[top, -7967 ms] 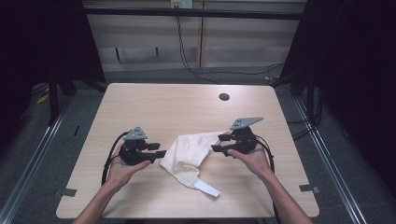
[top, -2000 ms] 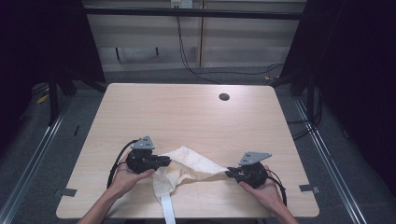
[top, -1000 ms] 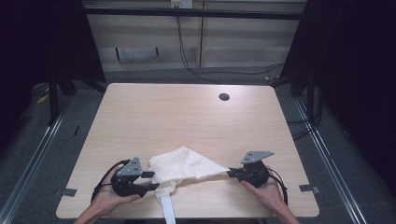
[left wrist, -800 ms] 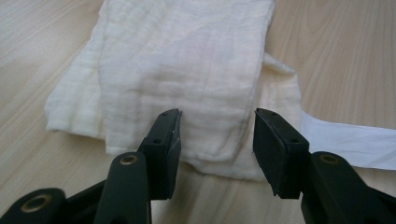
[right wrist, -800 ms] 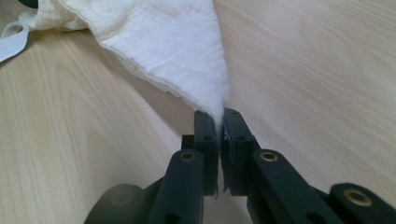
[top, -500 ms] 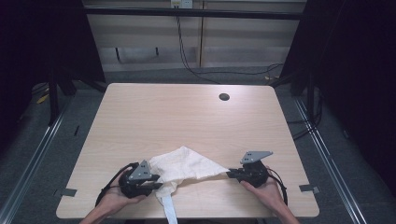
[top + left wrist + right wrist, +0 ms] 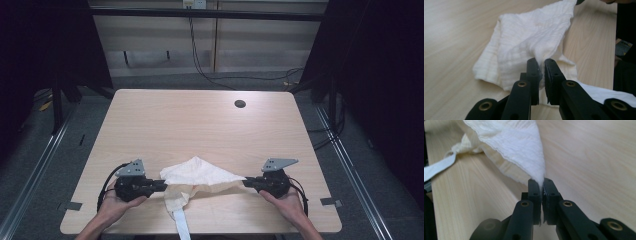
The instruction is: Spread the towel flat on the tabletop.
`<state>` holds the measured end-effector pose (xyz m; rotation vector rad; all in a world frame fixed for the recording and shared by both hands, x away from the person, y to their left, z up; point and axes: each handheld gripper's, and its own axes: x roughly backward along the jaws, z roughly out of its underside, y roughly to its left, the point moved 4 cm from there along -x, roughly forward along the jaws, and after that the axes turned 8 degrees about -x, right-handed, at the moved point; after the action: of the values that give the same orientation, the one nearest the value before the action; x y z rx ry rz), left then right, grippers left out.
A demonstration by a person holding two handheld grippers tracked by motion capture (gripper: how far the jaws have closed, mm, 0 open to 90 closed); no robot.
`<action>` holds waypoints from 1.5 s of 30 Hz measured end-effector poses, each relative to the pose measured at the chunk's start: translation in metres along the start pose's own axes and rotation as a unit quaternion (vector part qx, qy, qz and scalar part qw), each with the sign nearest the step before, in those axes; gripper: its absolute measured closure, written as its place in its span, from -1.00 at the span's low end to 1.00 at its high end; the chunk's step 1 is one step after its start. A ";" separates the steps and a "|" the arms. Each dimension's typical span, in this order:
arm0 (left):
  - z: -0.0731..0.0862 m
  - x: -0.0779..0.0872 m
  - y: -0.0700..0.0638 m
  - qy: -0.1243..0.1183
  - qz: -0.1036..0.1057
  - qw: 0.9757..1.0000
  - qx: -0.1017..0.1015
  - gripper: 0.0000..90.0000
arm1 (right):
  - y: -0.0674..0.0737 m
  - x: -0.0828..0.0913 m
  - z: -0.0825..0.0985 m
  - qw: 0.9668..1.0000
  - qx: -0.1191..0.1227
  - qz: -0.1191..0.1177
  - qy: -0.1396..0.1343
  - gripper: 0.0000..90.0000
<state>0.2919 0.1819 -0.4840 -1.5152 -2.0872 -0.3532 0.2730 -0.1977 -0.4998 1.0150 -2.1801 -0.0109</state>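
A white ribbed cloth (image 7: 200,175) lies near the front edge of the wooden table (image 7: 200,120), peaked in the middle. Its white strap (image 7: 179,225) hangs over the front edge. My left gripper (image 7: 162,185) is at the cloth's left side. Its jaws have just been closing, and in the left gripper view they (image 7: 541,66) pinch a fold of the cloth (image 7: 531,32). My right gripper (image 7: 246,183) holds the right corner, pulled to a point. In the right gripper view the jaws (image 7: 541,183) are shut on that tip of cloth (image 7: 519,142), with the strap (image 7: 439,168) far left.
A dark round grommet hole (image 7: 240,104) sits at the table's back right. Bare wood stretches behind the cloth. Metal rails and cables run along the floor beside and behind the table.
The left gripper has slid right onto the cloth's left edge and closed on a fold. The right gripper keeps still with its corner. The cloth is drawn a little tighter between them.
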 end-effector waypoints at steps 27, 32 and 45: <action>-0.095 0.062 0.018 -0.096 -0.051 0.993 -0.043 0.86 | 0.011 0.072 -0.111 0.992 0.036 -0.025 -0.119 0.93; -0.108 0.066 0.019 -0.105 -0.058 0.991 -0.052 0.86 | 0.013 0.089 -0.132 0.990 0.040 -0.019 -0.133 0.93; -0.134 0.083 0.001 -0.115 -0.071 0.987 -0.082 0.86 | 0.031 0.121 -0.151 0.987 0.069 -0.027 -0.141 0.93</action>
<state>0.3098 0.1814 -0.3269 -1.5679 -2.4060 -0.4312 0.2926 -0.2157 -0.3054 1.2118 -2.4361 -0.0317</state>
